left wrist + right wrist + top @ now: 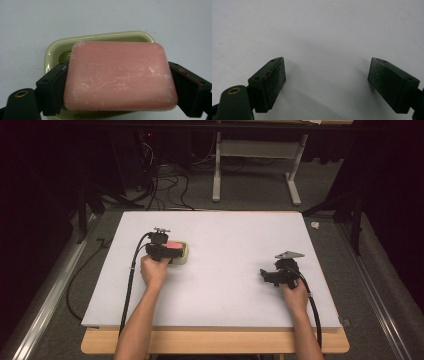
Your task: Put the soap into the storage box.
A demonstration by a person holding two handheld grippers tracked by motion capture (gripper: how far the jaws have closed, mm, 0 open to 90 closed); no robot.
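Observation:
My left gripper [171,251] is shut on a pink bar of soap [174,244], its black pads pressing the bar's two short sides. In the left gripper view the soap [120,75] lies flat between the jaws, right over a pale green soap dish [100,37]. I cannot tell whether the bar touches the dish. The dish [184,257] stands on the white board, left of centre. My right gripper [267,276] hovers low over the board at the right. Its jaws stand wide apart in the right gripper view [327,82], with nothing between them.
A white board [225,235] covers a wooden tabletop [215,342] whose front edge shows below it. Behind the table, cables [165,185] lie on the floor beside a white metal frame [217,170]. Bare board lies between the two hands.

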